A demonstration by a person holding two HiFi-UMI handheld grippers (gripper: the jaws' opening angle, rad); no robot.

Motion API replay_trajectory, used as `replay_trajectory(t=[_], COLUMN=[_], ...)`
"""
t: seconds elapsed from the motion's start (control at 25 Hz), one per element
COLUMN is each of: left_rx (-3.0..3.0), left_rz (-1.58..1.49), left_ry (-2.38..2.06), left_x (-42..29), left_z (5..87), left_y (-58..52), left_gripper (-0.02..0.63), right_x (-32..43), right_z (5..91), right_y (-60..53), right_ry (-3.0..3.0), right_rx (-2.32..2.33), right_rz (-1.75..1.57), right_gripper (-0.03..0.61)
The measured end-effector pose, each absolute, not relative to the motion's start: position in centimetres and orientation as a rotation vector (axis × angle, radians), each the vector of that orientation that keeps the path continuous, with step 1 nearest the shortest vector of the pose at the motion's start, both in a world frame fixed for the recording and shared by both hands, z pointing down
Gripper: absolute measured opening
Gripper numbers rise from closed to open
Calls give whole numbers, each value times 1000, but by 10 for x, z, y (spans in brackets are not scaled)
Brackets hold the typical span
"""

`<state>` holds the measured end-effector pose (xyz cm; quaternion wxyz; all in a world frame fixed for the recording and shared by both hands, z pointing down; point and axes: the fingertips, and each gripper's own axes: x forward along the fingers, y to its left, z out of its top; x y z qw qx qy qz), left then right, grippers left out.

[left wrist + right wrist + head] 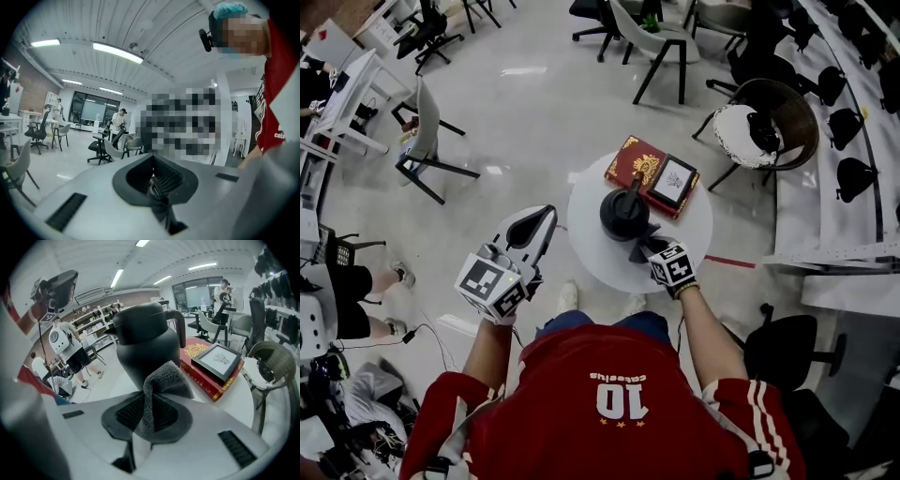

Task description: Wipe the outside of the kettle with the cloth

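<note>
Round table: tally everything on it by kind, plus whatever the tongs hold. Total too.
kettle, black: 1
book, red: 1
picture frame, lying on the book: 1
cloth, grey, pinched in the right tongs beside the kettle: 1
Total: 4, three on the table and one held.

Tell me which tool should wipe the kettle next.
Right. The right tool grips the cloth just in front of the kettle; the left tool is shut, empty and points away from it.
</note>
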<state>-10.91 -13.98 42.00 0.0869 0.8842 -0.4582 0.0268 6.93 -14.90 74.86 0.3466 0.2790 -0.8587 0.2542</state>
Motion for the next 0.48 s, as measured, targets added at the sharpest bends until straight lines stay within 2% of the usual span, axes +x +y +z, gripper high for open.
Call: replay_trajectory(t=[0.48], left_rx=[2673], left_rz=[9], left_ry=[-1206], left_x=[-154], left_z=[427], left_y=[-152], left_gripper=[6], right_x=[20], right_z=[757], right_y=[-122], right_ry=[-2151], right_rx=[809], right_rz=[731], right_gripper=[49])
